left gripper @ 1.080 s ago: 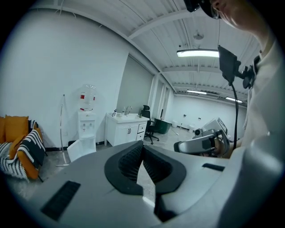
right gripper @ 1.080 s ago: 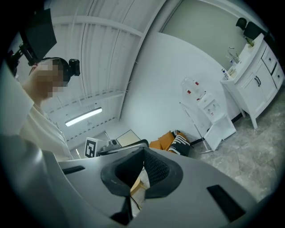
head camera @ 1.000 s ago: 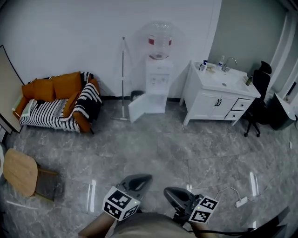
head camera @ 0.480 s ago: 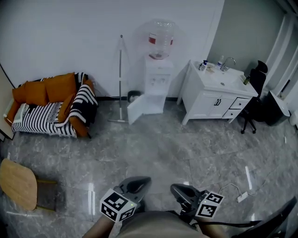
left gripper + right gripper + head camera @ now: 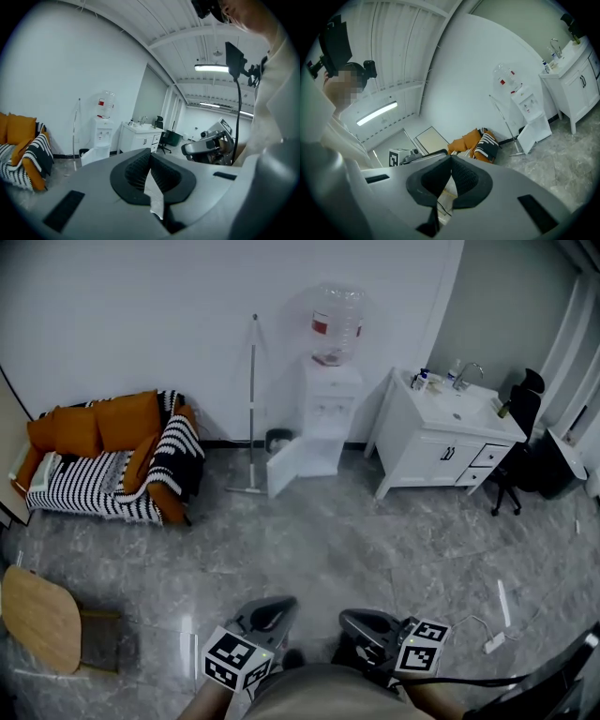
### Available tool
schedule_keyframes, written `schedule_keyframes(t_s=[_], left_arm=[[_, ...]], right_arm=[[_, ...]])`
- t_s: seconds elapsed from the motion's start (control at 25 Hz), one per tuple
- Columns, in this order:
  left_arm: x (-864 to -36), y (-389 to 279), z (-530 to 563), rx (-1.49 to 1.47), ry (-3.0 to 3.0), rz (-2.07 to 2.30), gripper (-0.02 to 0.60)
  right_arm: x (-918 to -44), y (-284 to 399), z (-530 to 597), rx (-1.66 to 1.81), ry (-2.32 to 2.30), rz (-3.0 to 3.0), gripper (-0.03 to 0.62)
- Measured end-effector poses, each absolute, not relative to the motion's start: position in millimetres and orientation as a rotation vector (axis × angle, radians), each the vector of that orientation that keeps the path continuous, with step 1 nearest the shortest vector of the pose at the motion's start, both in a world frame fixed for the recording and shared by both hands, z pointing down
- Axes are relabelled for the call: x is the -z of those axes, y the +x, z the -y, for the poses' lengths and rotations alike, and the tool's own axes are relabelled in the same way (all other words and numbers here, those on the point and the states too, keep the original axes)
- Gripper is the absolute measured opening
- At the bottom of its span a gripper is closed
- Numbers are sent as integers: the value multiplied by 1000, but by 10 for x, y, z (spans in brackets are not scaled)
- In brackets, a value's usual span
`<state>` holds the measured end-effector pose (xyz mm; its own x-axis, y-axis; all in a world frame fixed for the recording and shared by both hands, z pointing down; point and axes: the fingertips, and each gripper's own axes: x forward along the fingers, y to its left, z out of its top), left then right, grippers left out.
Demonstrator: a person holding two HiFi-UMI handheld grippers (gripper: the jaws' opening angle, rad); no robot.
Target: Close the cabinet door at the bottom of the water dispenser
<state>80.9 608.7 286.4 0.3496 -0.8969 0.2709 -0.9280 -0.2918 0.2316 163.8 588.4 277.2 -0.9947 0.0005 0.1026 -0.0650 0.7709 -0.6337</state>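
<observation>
A white water dispenser [image 5: 328, 399] with a clear bottle on top stands against the far wall. Its bottom cabinet door [image 5: 292, 465] hangs open, swung out to the left. The dispenser [image 5: 102, 136] also shows far off in the left gripper view, and in the right gripper view the dispenser [image 5: 529, 112] stands with its door [image 5: 536, 133] ajar. My left gripper [image 5: 272, 610] and right gripper [image 5: 354, 622] sit at the bottom of the head view, far from the dispenser, both shut with nothing between the jaws.
An orange sofa [image 5: 103, 451] with a striped throw is at the left wall. A mop [image 5: 251, 409] leans beside the dispenser. A white sink cabinet [image 5: 445, 442] and a black office chair [image 5: 520, 427] are at the right. A wooden chair [image 5: 37, 615] is near left. A cable [image 5: 469, 629] lies on the floor.
The dispenser and the furniture have shifted a little in the head view as the person moves across the floor. Both grippers stay shut at the bottom of the view.
</observation>
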Motion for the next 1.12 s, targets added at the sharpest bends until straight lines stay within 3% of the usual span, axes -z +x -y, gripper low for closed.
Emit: schedule_keyframes(t_s=[0.44, 1.12], left_arm=[[-2964, 726, -5798, -162, 2169, 1656, -6], [-2904, 1664, -4088, -385, 2270, 1458, -6]], right_arm=[[-2895, 1562, -5513, -1163, -4, 2832, 15], [-3057, 2376, -3988, -1419, 178, 2876, 15]])
